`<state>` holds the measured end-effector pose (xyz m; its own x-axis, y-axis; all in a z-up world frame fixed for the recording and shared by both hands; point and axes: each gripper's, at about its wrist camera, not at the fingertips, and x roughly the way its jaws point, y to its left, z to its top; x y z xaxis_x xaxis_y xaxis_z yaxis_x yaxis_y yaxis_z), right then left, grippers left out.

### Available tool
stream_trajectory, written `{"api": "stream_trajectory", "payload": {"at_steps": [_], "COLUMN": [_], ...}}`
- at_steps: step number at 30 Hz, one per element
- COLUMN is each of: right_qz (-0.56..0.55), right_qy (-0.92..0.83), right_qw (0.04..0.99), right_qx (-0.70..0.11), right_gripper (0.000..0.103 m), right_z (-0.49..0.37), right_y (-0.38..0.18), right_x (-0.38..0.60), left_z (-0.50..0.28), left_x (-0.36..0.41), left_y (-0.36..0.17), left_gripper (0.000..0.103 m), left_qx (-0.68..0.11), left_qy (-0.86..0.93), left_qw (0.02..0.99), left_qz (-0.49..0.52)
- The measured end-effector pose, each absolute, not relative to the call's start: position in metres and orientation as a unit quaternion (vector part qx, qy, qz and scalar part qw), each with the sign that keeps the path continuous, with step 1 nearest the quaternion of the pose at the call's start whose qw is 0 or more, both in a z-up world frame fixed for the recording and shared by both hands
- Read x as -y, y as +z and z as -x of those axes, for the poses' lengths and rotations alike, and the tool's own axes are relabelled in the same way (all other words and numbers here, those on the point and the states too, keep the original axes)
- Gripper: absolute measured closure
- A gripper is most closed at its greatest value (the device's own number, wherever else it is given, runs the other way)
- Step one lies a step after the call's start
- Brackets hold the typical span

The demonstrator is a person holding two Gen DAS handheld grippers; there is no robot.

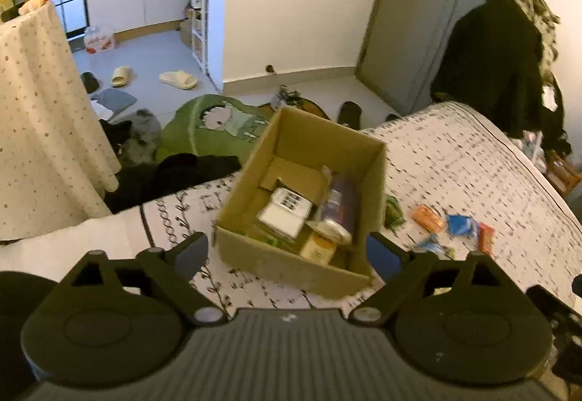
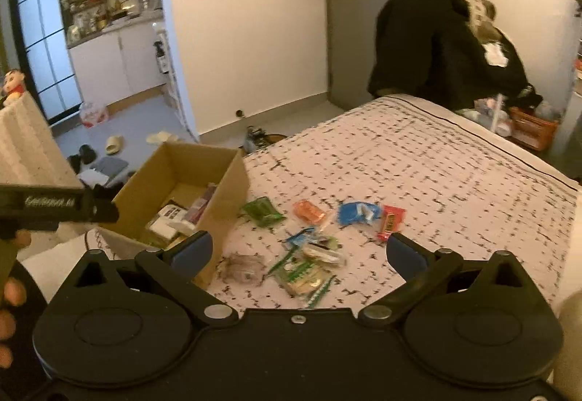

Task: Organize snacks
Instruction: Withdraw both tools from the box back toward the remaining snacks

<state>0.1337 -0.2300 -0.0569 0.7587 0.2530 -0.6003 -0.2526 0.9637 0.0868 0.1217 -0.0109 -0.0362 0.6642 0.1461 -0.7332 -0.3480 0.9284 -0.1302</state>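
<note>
An open cardboard box (image 1: 254,257) stands on the patterned bed cover, holding a white packet (image 1: 285,213), a purple pack (image 1: 340,206) and other snacks. My left gripper (image 1: 289,253) hangs open just in front of the box's near wall, with nothing held. In the right wrist view the same box (image 2: 232,190) sits at the left. Loose snacks lie on the cover: a green packet (image 2: 262,212), an orange one (image 2: 309,211), a blue one (image 2: 354,212), a red one (image 2: 390,221) and a green-white pile (image 2: 309,270). My right gripper (image 2: 300,252) is open and empty above that pile.
The bed cover (image 2: 418,175) stretches away to the right. Beyond the bed's edge are a green rug (image 1: 211,132), slippers (image 1: 178,79) and clothes on the floor. A draped table (image 1: 40,117) stands at the left. A hand and the left gripper's body (image 2: 54,208) show at the left edge.
</note>
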Motion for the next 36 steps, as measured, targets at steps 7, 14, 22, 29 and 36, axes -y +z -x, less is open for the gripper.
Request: {"api": "stream_trajectory", "payload": {"at_steps": [7, 14, 22, 29, 36], "right_qz": [0.005, 0.007, -0.009, -0.024, -0.028], "right_qy": [0.136, 0.139, 0.122, 0.099, 0.103], "right_qw": [0.937, 0.932, 0.931, 0.929, 0.923], "right_qx": [-0.321, -0.334, -0.343, -0.357, -0.371], "right_gripper": [0.0, 0.0, 0.0, 0.0, 0.0], "right_z": [-0.133, -0.134, -0.14, -0.15, -0.158], "right_y": [-0.058, -0.064, -0.071, -0.083, -0.092], "right_x": [0.242, 0.259, 0.282, 0.298, 0.296], "left_z": [-0.112, -0.113, -0.119, -0.124, -0.131], "left_x": [0.038, 0.06, 0.077, 0.093, 0.101], "left_y": [-0.037, -0.038, -0.045, -0.054, -0.066], "left_gripper": [0.0, 0.0, 0.0, 0.0, 0.0], "left_qx": [-0.395, -0.392, -0.414, -0.414, -0.41], "left_qy": [0.101, 0.06, 0.044, 0.03, 0.019], "left_qw": [0.905, 0.91, 0.9, 0.9, 0.897], "left_qz": [0.125, 0.123, 0.128, 0.133, 0.161]}}
